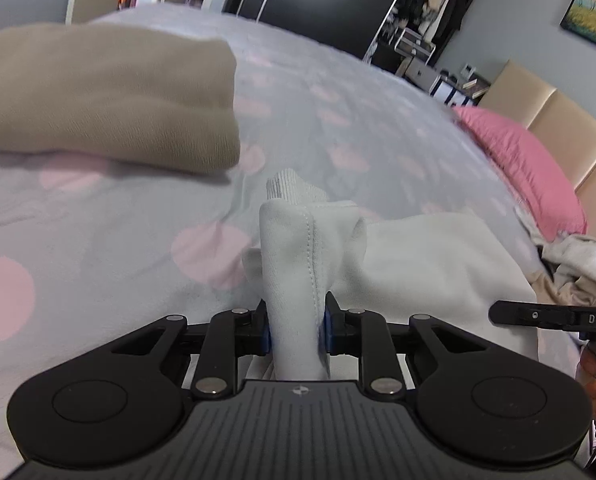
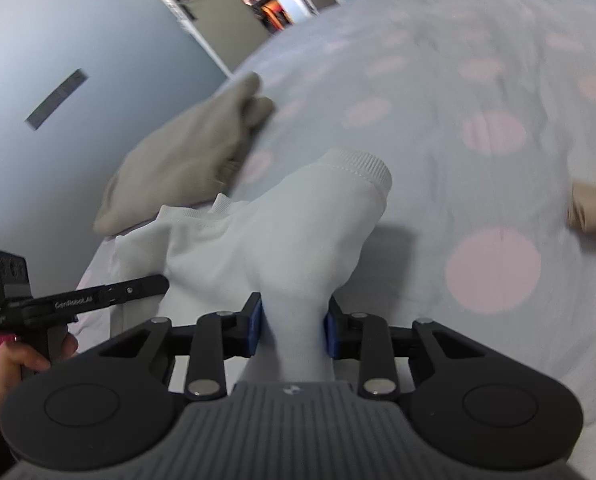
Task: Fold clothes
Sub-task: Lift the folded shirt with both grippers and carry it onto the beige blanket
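Observation:
A white sweatshirt (image 1: 430,264) lies on the bed near its front edge. My left gripper (image 1: 297,328) is shut on a bunched fold of it, with a ribbed cuff (image 1: 288,188) sticking up beyond the pads. My right gripper (image 2: 294,330) is shut on another bunch of the same white sweatshirt (image 2: 298,236), whose ribbed cuff (image 2: 362,166) stands above the jaws. Both bunches are raised off the bedspread. Each gripper shows at the edge of the other's view, the right gripper (image 1: 554,318) at the right and the left gripper (image 2: 78,300) at the left.
The bed (image 1: 338,120) has a grey spread with pink dots. A folded tan garment (image 1: 106,96) lies at the back left. A pink pillow (image 1: 526,164) and a heap of clothes (image 1: 578,268) sit at the right. A tan piece (image 2: 594,208) lies at the right edge.

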`<action>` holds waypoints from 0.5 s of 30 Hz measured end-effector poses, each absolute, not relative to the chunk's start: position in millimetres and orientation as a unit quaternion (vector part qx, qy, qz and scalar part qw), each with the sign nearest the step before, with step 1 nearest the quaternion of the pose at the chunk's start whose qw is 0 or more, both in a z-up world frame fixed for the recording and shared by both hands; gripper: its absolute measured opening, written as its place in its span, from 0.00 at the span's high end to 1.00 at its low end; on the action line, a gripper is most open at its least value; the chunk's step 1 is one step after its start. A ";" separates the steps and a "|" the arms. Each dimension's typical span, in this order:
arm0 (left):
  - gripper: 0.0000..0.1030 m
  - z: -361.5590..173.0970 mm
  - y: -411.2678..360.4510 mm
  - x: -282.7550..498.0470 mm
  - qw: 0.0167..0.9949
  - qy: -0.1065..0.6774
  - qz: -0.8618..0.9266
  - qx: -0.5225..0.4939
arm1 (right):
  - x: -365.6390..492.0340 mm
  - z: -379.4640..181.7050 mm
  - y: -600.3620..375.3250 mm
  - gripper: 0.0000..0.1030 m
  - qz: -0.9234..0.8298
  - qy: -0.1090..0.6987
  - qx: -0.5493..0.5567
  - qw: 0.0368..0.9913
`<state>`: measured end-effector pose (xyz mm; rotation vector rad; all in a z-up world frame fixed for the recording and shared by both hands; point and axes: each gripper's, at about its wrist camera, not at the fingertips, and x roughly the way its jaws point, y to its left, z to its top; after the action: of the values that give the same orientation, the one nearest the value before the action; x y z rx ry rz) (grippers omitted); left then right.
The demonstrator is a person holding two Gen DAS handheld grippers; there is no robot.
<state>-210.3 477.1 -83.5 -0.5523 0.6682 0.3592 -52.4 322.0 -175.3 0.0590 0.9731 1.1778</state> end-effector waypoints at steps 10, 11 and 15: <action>0.81 -24.9 473.8 -251.4 0.911 0.254 0.194 -0.261 | -90.9 -111.5 317.0 0.68 0.569 0.378 0.020 0.730; 0.81 -17.7 475.9 -254.0 0.913 0.248 0.197 -0.258 | -94.3 -104.8 319.6 0.69 0.573 0.370 0.019 0.731; 0.81 17.8 487.7 -261.1 0.921 0.225 0.211 -0.236 | -104.6 -81.4 332.7 0.69 0.586 0.342 0.021 0.734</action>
<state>-261.1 487.7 17.8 -0.4853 0.4615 0.4343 -104.6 332.7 -81.4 0.0465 0.7513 1.2886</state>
